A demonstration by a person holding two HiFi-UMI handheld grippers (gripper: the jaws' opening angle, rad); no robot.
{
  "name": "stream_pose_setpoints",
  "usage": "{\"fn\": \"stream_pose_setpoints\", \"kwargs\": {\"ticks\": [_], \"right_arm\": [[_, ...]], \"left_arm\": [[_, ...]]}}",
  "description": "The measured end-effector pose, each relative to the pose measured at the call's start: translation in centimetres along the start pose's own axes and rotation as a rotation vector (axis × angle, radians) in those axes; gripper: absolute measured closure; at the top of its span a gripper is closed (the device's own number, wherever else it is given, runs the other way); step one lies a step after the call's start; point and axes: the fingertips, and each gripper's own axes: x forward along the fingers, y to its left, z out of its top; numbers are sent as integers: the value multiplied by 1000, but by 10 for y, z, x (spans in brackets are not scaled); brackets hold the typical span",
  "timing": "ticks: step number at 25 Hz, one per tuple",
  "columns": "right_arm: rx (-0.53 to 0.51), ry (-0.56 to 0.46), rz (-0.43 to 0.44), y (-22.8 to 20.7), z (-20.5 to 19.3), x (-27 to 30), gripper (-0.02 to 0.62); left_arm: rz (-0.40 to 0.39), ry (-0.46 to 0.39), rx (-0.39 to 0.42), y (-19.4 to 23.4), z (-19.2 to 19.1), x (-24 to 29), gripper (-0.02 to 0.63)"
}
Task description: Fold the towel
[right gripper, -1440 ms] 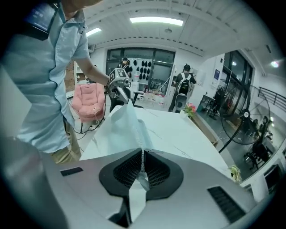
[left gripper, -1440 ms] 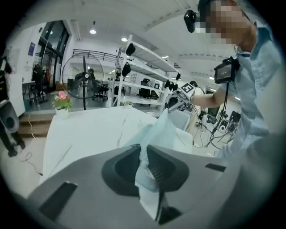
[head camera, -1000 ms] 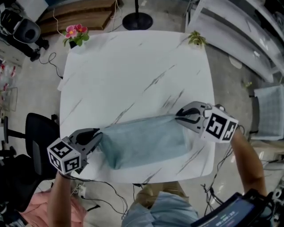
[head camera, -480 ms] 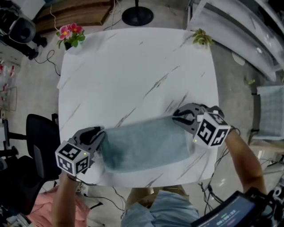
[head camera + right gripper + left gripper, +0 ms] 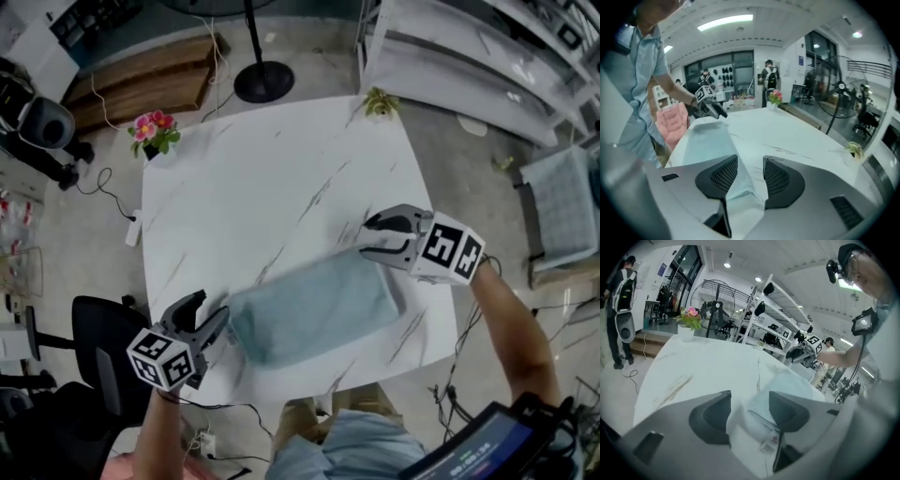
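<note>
A pale blue-green towel (image 5: 314, 305) lies folded in a long band near the front edge of the white marble table (image 5: 262, 178). My left gripper (image 5: 211, 309) stands just off the towel's left end, and its jaws have just been opening. In the left gripper view the left gripper (image 5: 749, 398) is open, with the towel's (image 5: 787, 380) tagged edge lying loose between the jaws. My right gripper (image 5: 366, 239) sits at the towel's far right corner and has also just been opening. The right gripper (image 5: 750, 161) is open over that towel (image 5: 705, 138) corner, pads apart from the cloth.
A pot of pink flowers (image 5: 155, 136) stands at the table's far left corner and a small green plant (image 5: 380, 101) at the far right corner. A fan stand's base (image 5: 262, 84) is beyond the table. A black chair (image 5: 98, 328) is left of it, metal shelving (image 5: 469, 56) to the right.
Both grippers have opened and let go of the towel's ends. The left gripper has drawn back off the left end. The towel now rests on the table.
</note>
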Motion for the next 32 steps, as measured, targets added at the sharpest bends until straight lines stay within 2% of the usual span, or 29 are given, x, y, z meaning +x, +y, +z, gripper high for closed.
{"fn": "stream_pose_setpoints", "kwargs": {"ticks": [4, 8, 11, 14, 18, 23, 27, 28, 31, 32], "right_arm": [[201, -90, -144, 8, 3, -37, 413], [419, -119, -222, 45, -33, -53, 400], [615, -153, -273, 78, -71, -56, 382], [860, -182, -309, 112, -109, -53, 362], [1141, -255, -297, 147, -129, -45, 336], [1287, -342, -345, 134, -124, -32, 305], [1408, -411, -337, 111, -117, -25, 307], [1445, -408, -327, 109, -120, -22, 327], [1506, -364, -291, 111, -127, -16, 497], [1503, -370, -288, 112, -123, -18, 511]], "left_arm": [[52, -85, -12, 1, 11, -37, 350], [58, -151, -15, -9, 18, -56, 364], [30, -178, -49, -26, 15, -61, 382], [-8, -197, -98, -46, 4, -59, 388], [-64, -184, -88, -76, -9, -56, 390], [-97, -184, -72, -93, -8, -63, 390], [-94, -228, -108, -94, -3, -72, 390], [-93, -236, -118, -95, -5, -74, 390], [-74, -260, -150, -94, -12, -85, 390], [-64, -270, -163, -91, -13, -90, 390]]}}
